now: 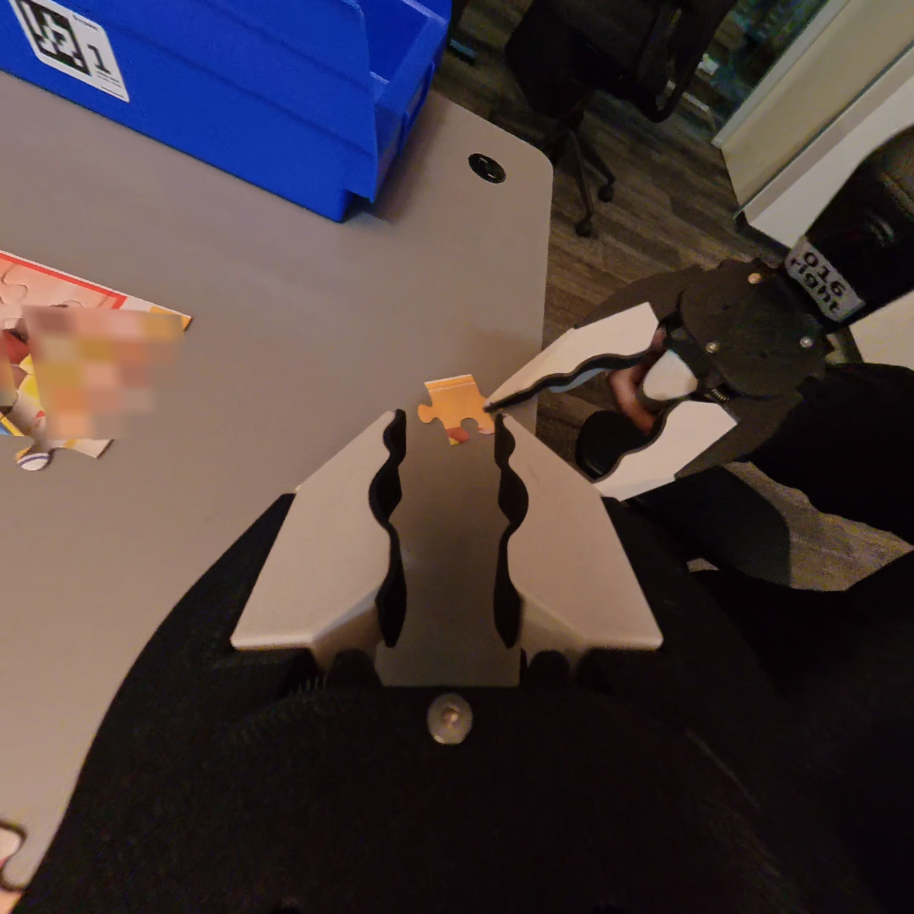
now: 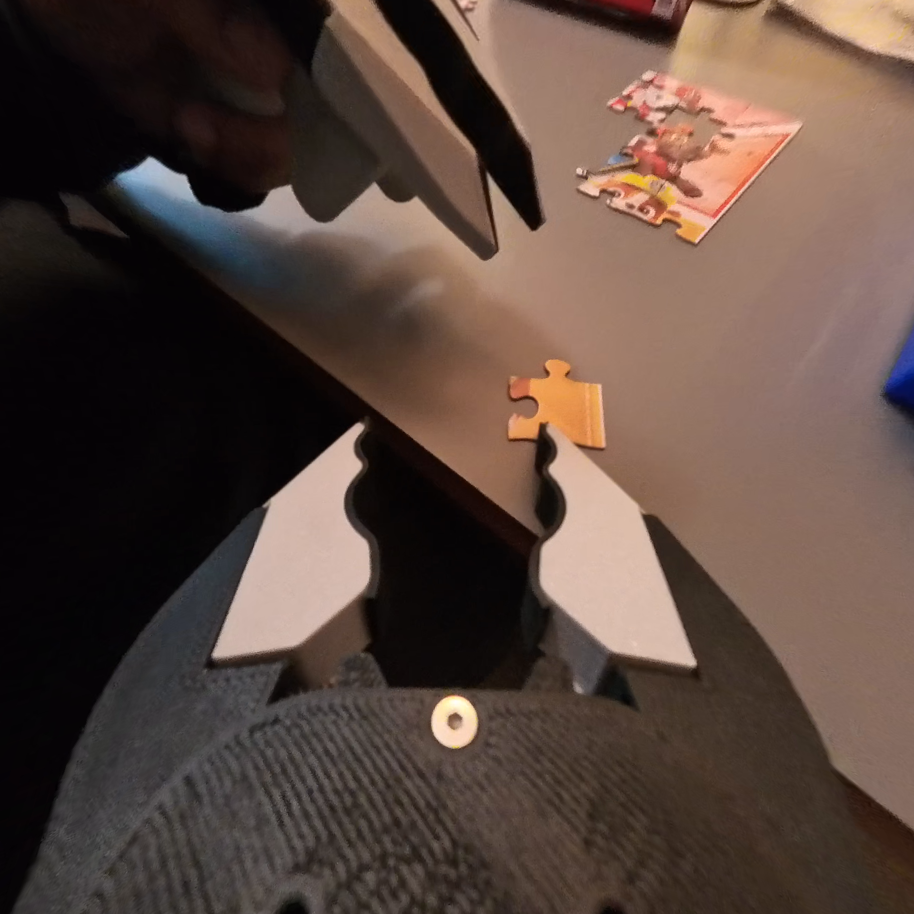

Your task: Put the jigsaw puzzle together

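1. left wrist view: blue bin [image 1: 257, 114] sits at the far left of the grey table [image 1: 297, 297], white tag on its wall; its inside can't be seen from this angle.
2. same view: left claw [image 1: 450, 420] spread apart, nothing in it, hovering over the table. a loose orange puzzle piece [image 1: 452, 403] lies flat just past its tips, near the table's right edge.
3. right claw [image 1: 544, 435] comes in from the right, spread wide, nothing gripped; its upper fingertip [image 1: 492, 404] is at the piece's right edge.
4. part-built puzzle [image 1: 74, 366] lies well to the left, partly mosaicked. office chair [image 1: 593, 74] on the floor past the table.
5. right wrist view: right claw [image 2: 455, 425] straddles the table edge; one finger [image 2: 549, 430] overlaps the orange piece [image 2: 559, 405], the other is off the table.
6. only this view shows the puzzle [image 2: 692, 158] unblurred, and the left claw [image 2: 509, 237] from the side, above the table.
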Action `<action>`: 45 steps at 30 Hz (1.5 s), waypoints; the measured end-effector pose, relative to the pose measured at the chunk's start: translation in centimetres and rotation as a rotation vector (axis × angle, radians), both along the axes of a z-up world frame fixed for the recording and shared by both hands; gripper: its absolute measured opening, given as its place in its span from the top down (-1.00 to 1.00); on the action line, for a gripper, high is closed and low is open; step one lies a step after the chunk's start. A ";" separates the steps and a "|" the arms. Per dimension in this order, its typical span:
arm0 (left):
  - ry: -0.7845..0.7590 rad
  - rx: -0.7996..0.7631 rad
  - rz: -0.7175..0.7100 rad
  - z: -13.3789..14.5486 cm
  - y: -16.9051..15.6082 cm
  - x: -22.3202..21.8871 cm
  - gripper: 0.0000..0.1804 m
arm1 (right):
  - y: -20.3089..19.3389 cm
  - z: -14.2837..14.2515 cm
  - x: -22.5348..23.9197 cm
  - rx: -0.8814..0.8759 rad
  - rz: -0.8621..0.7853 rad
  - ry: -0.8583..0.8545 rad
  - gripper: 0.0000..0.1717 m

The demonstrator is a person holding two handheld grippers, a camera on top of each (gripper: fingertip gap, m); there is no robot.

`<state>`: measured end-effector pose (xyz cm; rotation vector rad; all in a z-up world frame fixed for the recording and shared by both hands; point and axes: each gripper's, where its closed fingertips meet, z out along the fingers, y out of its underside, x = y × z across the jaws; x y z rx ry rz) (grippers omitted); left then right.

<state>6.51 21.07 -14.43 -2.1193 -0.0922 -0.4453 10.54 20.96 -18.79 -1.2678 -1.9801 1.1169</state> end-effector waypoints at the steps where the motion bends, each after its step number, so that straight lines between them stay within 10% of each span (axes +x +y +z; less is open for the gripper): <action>1: 0.004 0.007 0.002 0.1 0.0 0.2 0.63 | 0.0 0.0 0.2 -0.005 -0.006 -0.016 0.23; 10: 0.023 0.023 -0.001 0.0 -0.8 1.5 0.63 | -2.7 1.4 2.6 0.038 0.020 0.017 0.35; 17: 0.036 0.041 0.033 0.3 -2.0 1.4 0.63 | 0.3 -0.1 3.2 0.594 0.146 0.090 0.33; 25: 0.055 0.054 0.107 0.3 -3.4 1.1 0.63 | -0.9 -0.7 2.7 0.995 0.317 0.221 1.00; 37: 0.098 0.044 0.244 0.7 -5.3 -1.8 0.65 | 3.7 5.9 -2.9 0.933 0.070 0.289 1.00; 45: 0.038 0.133 0.219 2.4 -4.2 -2.2 0.67 | 10.7 7.8 2.4 0.480 -0.173 0.244 1.00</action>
